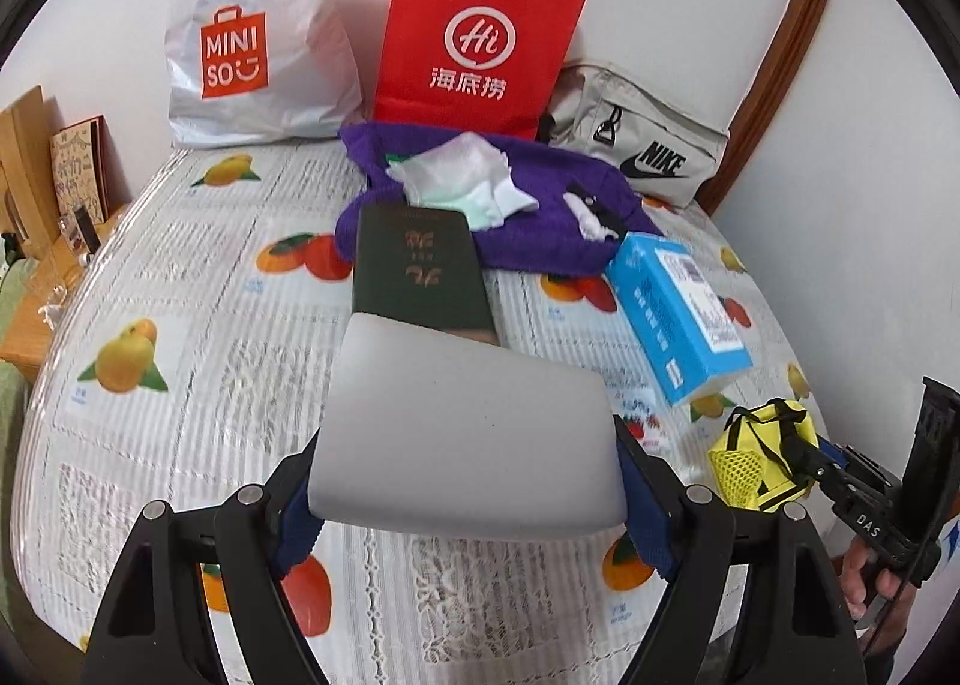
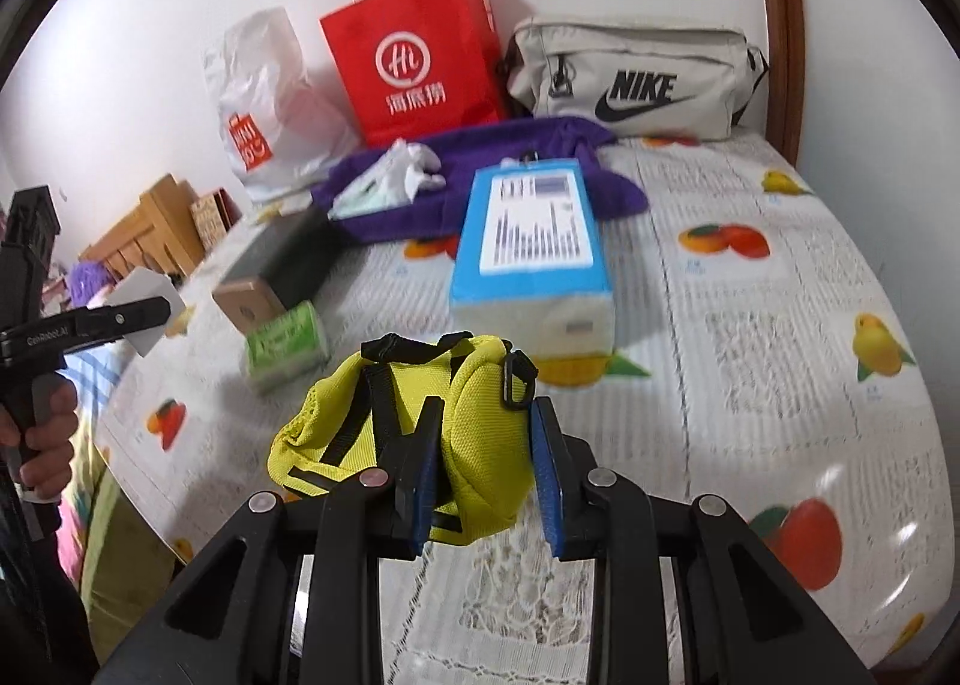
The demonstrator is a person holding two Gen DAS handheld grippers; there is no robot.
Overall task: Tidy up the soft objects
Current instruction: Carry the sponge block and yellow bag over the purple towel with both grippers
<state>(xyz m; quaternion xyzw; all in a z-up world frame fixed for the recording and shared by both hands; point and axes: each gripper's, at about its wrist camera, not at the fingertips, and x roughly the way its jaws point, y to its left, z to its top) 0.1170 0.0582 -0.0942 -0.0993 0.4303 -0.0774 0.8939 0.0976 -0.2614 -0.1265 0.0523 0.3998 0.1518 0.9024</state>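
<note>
Left wrist view: the left gripper (image 1: 468, 481) has its fingers spread wide and pressed against both ends of a grey foam block (image 1: 462, 433), held above the fruit-print tablecloth (image 1: 180, 277) in front of a dark green book (image 1: 420, 277). In the right wrist view, the right gripper (image 2: 480, 469) pinches a yellow pouch (image 2: 474, 433) with black straps, lifted off the cloth just before a blue box (image 2: 531, 253); purple cloth (image 2: 510, 157) lies beyond.

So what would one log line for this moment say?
left gripper: holds grey block | right gripper: holds yellow pouch | both above table
</note>
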